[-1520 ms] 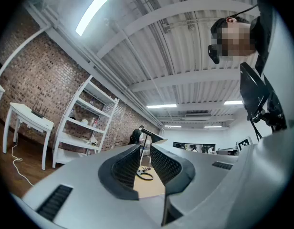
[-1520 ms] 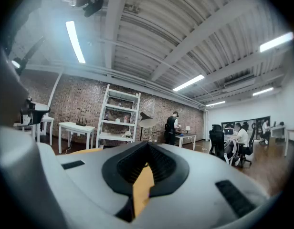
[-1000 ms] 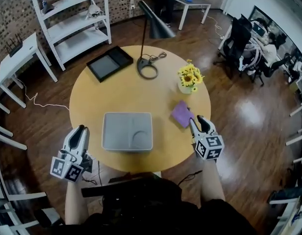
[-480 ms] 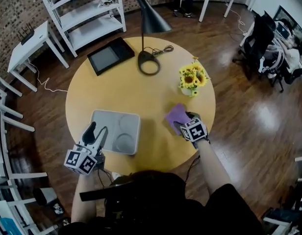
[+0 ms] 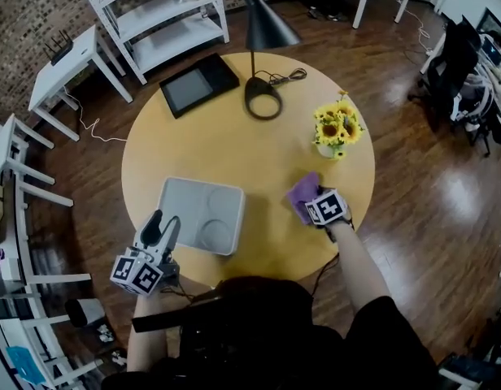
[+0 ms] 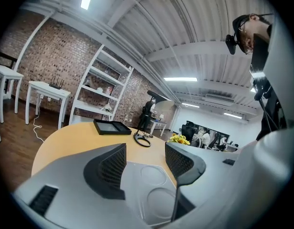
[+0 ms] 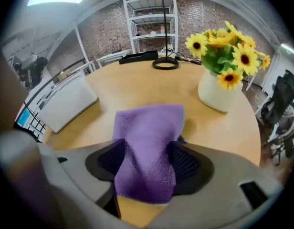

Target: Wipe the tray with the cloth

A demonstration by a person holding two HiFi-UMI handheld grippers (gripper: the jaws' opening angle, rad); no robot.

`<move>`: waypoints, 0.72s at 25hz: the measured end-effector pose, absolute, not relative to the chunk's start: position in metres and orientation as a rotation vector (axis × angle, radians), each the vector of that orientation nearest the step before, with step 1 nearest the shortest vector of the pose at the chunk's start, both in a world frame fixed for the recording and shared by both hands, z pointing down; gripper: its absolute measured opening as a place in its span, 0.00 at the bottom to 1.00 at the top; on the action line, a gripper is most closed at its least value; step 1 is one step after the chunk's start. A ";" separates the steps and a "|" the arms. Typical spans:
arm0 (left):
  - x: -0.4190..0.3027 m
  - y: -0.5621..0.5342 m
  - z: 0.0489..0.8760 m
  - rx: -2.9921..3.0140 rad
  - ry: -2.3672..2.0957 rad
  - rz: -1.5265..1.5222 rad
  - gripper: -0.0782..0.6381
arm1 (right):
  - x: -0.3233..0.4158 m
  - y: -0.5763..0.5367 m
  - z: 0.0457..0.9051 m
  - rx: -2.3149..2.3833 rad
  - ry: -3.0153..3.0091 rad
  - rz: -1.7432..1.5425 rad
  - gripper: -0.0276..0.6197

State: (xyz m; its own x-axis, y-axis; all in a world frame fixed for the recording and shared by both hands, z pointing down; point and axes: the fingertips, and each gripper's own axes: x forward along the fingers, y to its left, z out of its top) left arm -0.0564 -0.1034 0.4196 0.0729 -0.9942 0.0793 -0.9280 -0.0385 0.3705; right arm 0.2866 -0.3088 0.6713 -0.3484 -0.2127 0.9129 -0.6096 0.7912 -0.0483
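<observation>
The grey tray (image 5: 179, 204) lies on the round wooden table (image 5: 259, 157), near its front left. My left gripper (image 5: 163, 223) is open at the tray's near left corner, and its own view shows the tray (image 6: 148, 187) beyond the empty jaws. The purple cloth (image 5: 300, 192) lies on the table to the tray's right. My right gripper (image 5: 312, 203) is down over it. In the right gripper view the cloth (image 7: 149, 137) fills the gap between the jaws, which are closing around it. The right gripper (image 7: 146, 168) is still spread wide.
A white vase of sunflowers (image 5: 337, 131) stands just behind the cloth. A black lamp (image 5: 263, 97) with its cord and a black framed slab (image 5: 199, 84) are at the table's far side. White shelves (image 5: 157, 10) and a small white table (image 5: 67, 75) stand beyond.
My right gripper moved forward from the table edge onto the cloth. My left gripper came up to the tray's near corner and its jaws opened.
</observation>
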 end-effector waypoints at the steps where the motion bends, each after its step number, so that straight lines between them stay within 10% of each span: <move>1: -0.055 -0.102 0.423 2.029 -1.913 -0.280 0.47 | 0.284 -0.307 0.671 0.606 -1.931 0.468 0.48; 4: -0.053 -0.099 0.429 2.021 -1.904 -0.280 0.47 | 0.279 -0.299 0.672 0.581 -1.954 0.507 0.23; 18: -0.120 -0.088 0.476 2.054 -1.888 -0.112 0.47 | 0.229 -0.284 0.558 0.835 -2.227 0.493 0.20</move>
State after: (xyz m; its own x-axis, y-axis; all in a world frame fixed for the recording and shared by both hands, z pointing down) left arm -0.1202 -0.0883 0.4756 0.1101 -0.9784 0.1747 -0.9509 -0.0526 0.3049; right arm 0.2295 -0.2845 0.5580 -0.5487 -0.4212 0.7222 -0.6865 0.7200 -0.1017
